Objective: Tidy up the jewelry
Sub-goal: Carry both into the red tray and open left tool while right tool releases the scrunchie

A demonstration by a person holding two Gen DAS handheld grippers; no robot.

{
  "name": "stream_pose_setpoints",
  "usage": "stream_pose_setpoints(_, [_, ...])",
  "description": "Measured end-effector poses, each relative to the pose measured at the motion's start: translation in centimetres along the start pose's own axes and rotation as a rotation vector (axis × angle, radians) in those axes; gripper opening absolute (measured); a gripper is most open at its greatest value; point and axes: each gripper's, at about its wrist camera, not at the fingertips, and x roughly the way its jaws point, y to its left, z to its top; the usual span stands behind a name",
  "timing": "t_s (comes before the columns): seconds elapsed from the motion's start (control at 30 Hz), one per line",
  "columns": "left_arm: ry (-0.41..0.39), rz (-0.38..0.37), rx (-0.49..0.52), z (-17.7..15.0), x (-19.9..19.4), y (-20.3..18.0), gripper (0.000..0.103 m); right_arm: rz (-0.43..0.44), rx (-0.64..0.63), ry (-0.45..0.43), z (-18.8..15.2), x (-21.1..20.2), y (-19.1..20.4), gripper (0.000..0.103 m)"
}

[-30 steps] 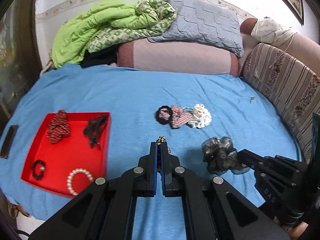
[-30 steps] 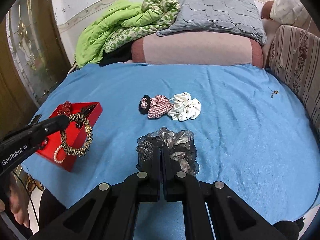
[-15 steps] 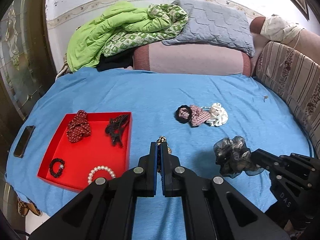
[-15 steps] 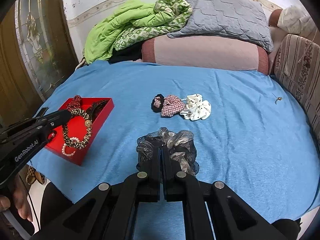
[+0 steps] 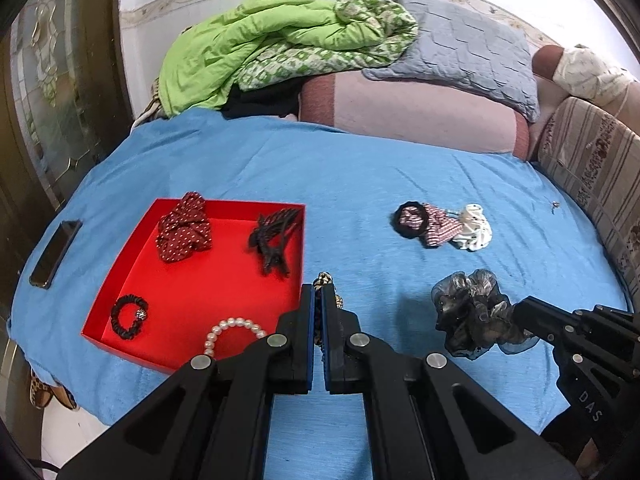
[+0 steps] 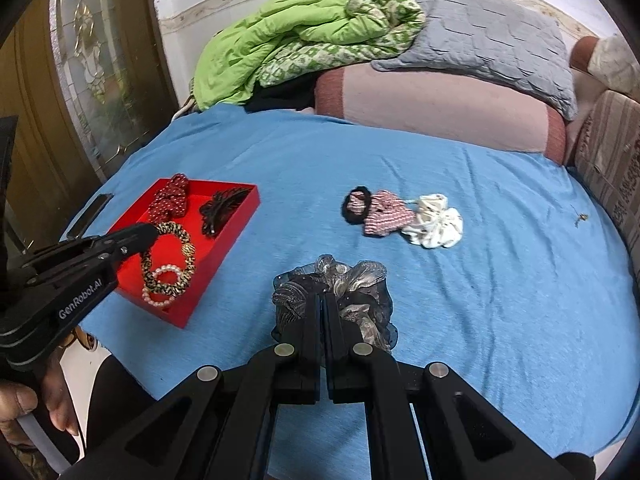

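2 grippers are up over the bed [image 5: 360,168], and I'll take the red tray [image 5: 132,340] as my marker, going left to right from it. Left of the tray, a dark phone [image 5: 54,252] lies flat on the blue sheet. Inside the tray sit a red dotted scrunchie [image 5: 184,232] at the far end, a black hair tie bundle [image 5: 274,240] beside it, a small black beaded ring [image 5: 130,316] at the near left, and a pearl bracelet [image 5: 230,332] at the near edge. Over the tray's near right corner, the left gripper [image 6: 146,232] has its jaws pressed together on a leopard-print bracelet [image 6: 172,258], which hangs in a loop above the pearls. Right of the tray, well apart, a black scrunchie [image 6: 354,210], a red checked scrunchie [image 6: 386,218] and a white scrunchie [image 6: 434,222] lie touching in a row on the sheet. Nearer than those, right of the tray, the right gripper [image 6: 323,300] pinches a grey sheer scrunchie [image 6: 360,284] with its jaws closed on the fabric. Behind everything, green bedding [image 5: 280,40] and a grey pillow [image 5: 468,52] are heaped at the head of the bed.
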Motion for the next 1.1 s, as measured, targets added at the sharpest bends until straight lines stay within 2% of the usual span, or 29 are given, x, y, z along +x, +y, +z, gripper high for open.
stream_pose_setpoints(0.23, [0.008, 0.000, -0.062, 0.7, 0.7, 4.3, 0.003, 0.045, -0.056, 0.012, 2.0, 1.8, 3.2, 0.003])
stream_pose_setpoints(0.6, [0.006, 0.075, -0.150, 3.6, 2.5, 13.2, 0.003, 0.183, -0.087, 0.015, 6.4, 4.9, 8.4, 0.003])
stream_pose_setpoints(0.83, [0.053, 0.127, -0.126, 4.5, 6.4, 15.6, 0.003, 0.252, -0.111, 0.027, 8.0, 8.3, 11.6, 0.003])
stream_pose_setpoints(1.0, [0.079, 0.179, -0.108, 4.4, 8.7, 16.7, 0.003, 0.293, -0.083, 0.093, 8.0, 12.0, 13.3, 0.003])
stream_pose_setpoints(1.1, [0.093, 0.194, -0.117, 4.1, 9.6, 17.7, 0.003, 0.288, -0.112, 0.126, 7.3, 13.5, 14.3, 0.003])
